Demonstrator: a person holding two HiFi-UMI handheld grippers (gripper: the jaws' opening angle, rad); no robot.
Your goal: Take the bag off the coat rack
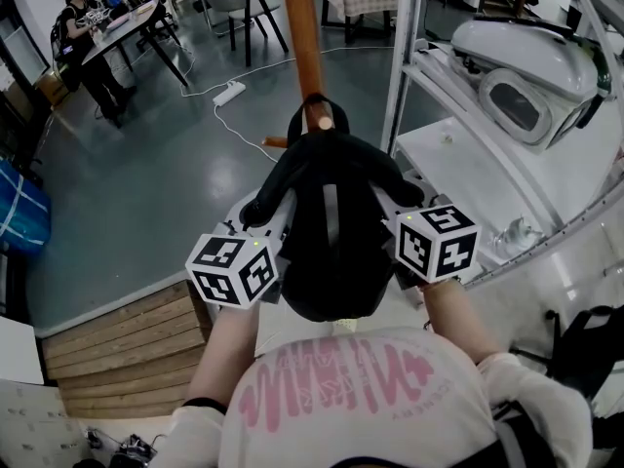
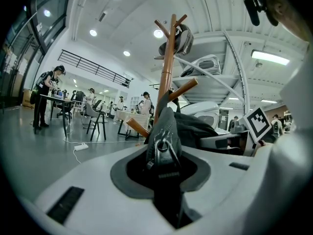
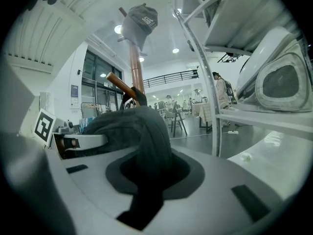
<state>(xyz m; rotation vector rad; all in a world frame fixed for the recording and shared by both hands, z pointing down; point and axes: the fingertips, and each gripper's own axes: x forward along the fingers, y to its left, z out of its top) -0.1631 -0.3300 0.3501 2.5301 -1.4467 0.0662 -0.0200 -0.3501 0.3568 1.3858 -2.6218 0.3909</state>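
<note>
Left claw [image 2: 164, 175] clenched on the bag [image 2: 168, 126] at its zipper; right claw [image 3: 144, 177] clenched on the bag's other side. The bag hangs between them, equally near both. Its loop seems hooked on the peg [image 1: 322, 121] of the coat rack [image 1: 300, 27] just ahead. Only the gripper views show the cap [image 3: 139, 21].

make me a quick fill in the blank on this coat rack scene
1. The left gripper and the right gripper are both shut on the ____ bag.
2. A grey ____ sits on top of the wooden coat rack.
3. In the head view the bag lies ____ the two grippers.
Missing words: black; cap; between
</note>
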